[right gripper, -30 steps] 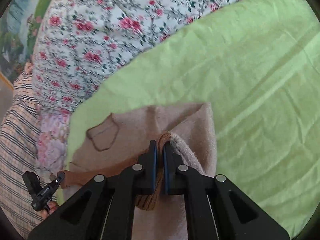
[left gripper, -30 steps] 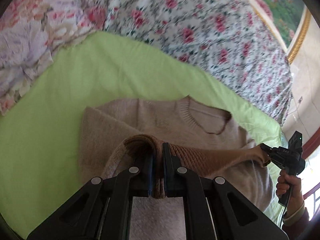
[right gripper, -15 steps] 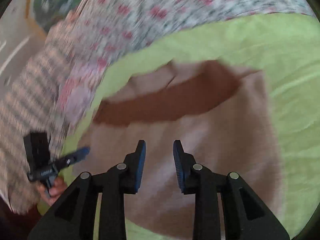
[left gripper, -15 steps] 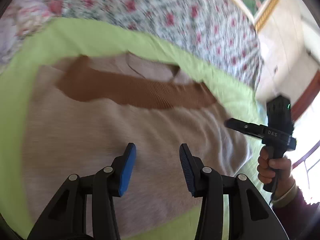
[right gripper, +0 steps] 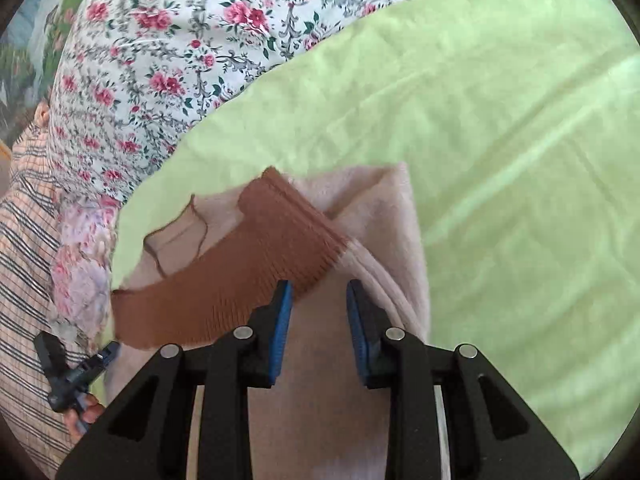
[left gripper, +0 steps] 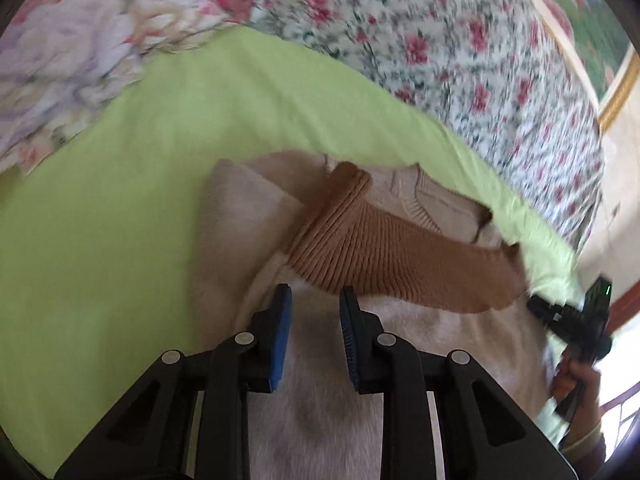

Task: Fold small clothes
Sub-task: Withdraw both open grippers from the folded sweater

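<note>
since the beige sweater (left gripper: 332, 400) lies flat on the bed's green sheet (left gripper: 120, 220) with its lower part already doubled up over the chest, the thing to read is the brown ribbed hem band (left gripper: 400, 264), which now runs crosswise just under the neckline (left gripper: 440, 204), its long axis going from one side of the garment to the other. seen from the right wrist, the same band (right gripper: 240, 280) slants from near the left side down toward the person, and the folded side edge of the sweater (right gripper: 404, 240) runs away toward the far part of the bed. the left gripper (left gripper: 314, 304) hangs just short of the band's near edge, jaws parted to a middling gap with nothing between them; the right gripper (right gripper: 318, 296) sits likewise, open and empty, its left finger (right gripper: 280, 320) level with the band's end, though whether it touches the knit is hard to say. each gripper is close to its own end of the band, so neither arm is clearly nearer. my guess is the next fold turns on the sweater's side edges, which lie outward of each gripper. floral bedding (right gripper: 180, 40) bunches along the bed's far edge, well apart from the sweater
</note>
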`<state>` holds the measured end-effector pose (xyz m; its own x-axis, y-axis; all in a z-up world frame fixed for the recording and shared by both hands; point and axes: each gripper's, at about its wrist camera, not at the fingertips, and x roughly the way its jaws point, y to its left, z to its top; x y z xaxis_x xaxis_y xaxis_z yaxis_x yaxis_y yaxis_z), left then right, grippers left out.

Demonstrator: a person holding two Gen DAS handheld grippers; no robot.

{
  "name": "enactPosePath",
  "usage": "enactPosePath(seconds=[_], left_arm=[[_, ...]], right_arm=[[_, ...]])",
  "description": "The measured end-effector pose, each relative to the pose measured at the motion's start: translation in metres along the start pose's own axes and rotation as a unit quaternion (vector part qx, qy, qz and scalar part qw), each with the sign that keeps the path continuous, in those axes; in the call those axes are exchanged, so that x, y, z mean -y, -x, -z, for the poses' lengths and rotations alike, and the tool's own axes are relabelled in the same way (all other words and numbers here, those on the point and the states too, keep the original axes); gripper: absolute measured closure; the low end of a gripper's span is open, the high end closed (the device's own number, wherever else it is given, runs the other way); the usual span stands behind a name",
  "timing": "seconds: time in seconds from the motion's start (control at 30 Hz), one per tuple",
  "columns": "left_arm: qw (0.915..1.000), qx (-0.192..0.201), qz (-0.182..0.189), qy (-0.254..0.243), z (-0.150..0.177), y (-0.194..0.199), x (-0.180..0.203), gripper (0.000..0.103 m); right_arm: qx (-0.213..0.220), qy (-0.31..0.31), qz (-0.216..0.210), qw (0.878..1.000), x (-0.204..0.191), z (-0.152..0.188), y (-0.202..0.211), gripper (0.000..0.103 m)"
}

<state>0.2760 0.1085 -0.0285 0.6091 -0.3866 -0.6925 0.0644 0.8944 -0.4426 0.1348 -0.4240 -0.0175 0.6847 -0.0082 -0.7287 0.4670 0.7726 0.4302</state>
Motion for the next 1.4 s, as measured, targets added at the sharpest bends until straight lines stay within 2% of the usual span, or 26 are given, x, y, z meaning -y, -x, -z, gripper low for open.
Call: enactPosePath(seconds=[0.07,0.17,0.33,0.43,0.6,0.7,0.77,0.83,1.0,1.4], left_arm=[[1.0000,0.005,0.002,0.000,0.012,0.016,0.004,0.070],[0.9995,0.008,0.030,0.005,0.042,0.041,0.017,0.065],[0.9973,-0.012,0.070,0.021,0.104,0.066,0.039,0.059],[0.9966,-0.020,0.074,0.031,0.137,0.075,0.046,0.047],[0.9928,-0.051,0.086,0.066,0.175,0.078,0.038,0.047],[0.9919,-0.046,0.086,0.081,0.182,0.083,0.033,0.041],[0.9916,-0.036,0.083,0.093,0.179,0.083,0.033,0.030],[0.9911,-0.023,0.080,0.104,0.176,0.083,0.031,0.024],[0.9873,-0.005,0.074,0.140,0.163,0.072,0.023,0.023],[0.9847,0.040,0.039,0.165,0.131,0.050,0.015,0.022]], right_arm=[[0.003,0.003,-0.018,1.000,-0.005,0.018,0.015,0.065],[0.010,0.004,-0.038,0.999,-0.011,0.045,0.037,0.059],[0.011,0.003,-0.066,0.998,-0.024,0.091,0.062,0.056],[0.000,-0.002,-0.065,0.998,-0.022,0.119,0.071,0.052],[-0.004,-0.018,-0.060,0.998,-0.011,0.142,0.089,0.052],[0.002,-0.015,-0.059,0.998,-0.013,0.148,0.101,0.051],[0.005,-0.014,-0.062,0.998,-0.015,0.151,0.107,0.050],[0.007,-0.010,-0.064,0.998,-0.018,0.153,0.110,0.049],[0.001,-0.005,-0.074,0.997,-0.025,0.156,0.110,0.048],[-0.012,-0.002,-0.079,0.997,-0.030,0.157,0.100,0.048]])
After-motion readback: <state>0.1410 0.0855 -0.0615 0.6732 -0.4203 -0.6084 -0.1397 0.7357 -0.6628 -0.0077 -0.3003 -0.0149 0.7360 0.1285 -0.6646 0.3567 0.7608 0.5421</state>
